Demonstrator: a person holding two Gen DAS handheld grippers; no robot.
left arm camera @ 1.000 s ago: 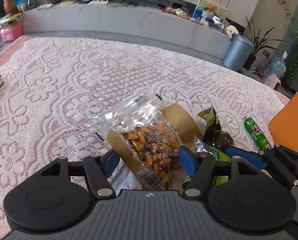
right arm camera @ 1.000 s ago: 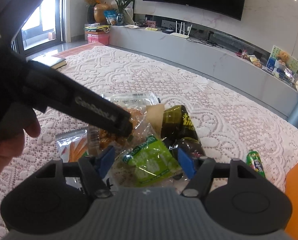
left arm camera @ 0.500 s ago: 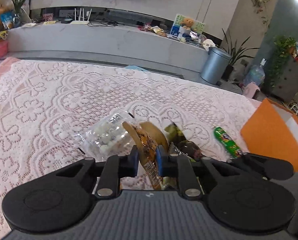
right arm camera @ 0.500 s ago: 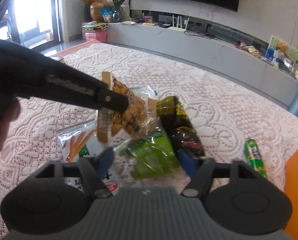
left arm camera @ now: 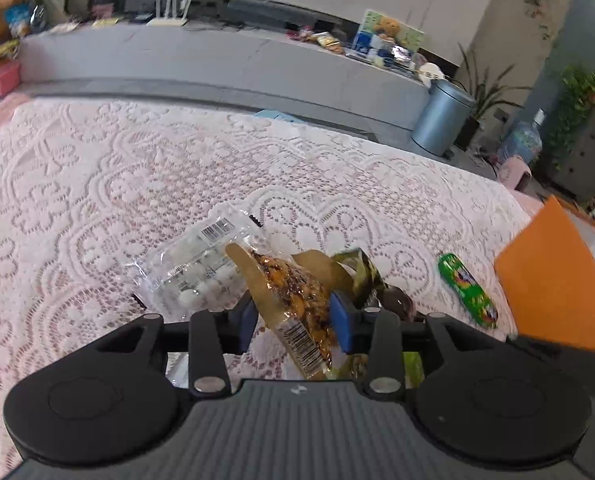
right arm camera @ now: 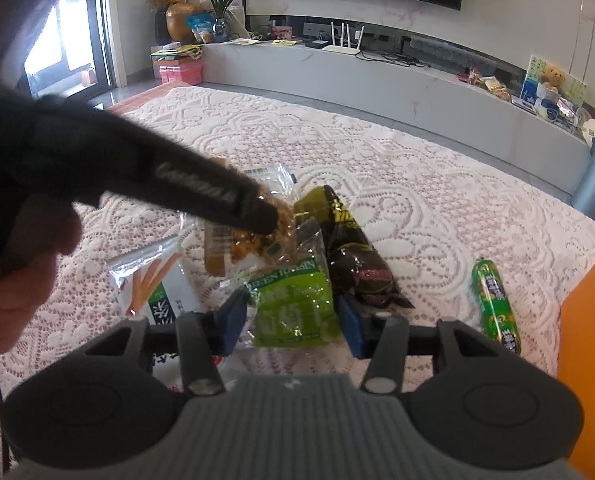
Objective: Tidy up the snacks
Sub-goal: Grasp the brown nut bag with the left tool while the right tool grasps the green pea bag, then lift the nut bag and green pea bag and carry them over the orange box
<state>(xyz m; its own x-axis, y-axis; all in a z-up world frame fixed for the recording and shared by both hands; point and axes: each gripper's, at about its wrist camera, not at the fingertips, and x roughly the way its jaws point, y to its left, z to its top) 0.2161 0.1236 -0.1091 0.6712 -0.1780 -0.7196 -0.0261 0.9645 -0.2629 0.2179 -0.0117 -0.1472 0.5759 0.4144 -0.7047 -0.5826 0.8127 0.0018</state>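
Observation:
Several snack packs lie bunched on the lace tablecloth (left arm camera: 97, 200). My left gripper (left arm camera: 293, 320) has a clear bag of brown glazed nuts (left arm camera: 293, 296) standing on edge between its blue pads. Both pads touch the bag while the jaws are opening. In the right wrist view, the left gripper's black finger (right arm camera: 217, 200) reaches in from the left over that nut bag (right arm camera: 249, 240). My right gripper (right arm camera: 293, 324) straddles a green raisin bag (right arm camera: 293, 304) lying on the cloth. Its jaws are closing, with a small gap still at the right pad.
A clear bag of white balls (left arm camera: 201, 264) lies left of the nuts. A dark green packet (right arm camera: 349, 248), a green sausage stick (right arm camera: 495, 308) and a carrot-print pack (right arm camera: 157, 284) lie around the raisins. An orange box (left arm camera: 557, 280) stands at the right edge.
The left gripper shut on the flat nut bag, tipped it up on edge and lifted it slightly, then its jaws widened again. The right jaws narrowed around the raisin bag.

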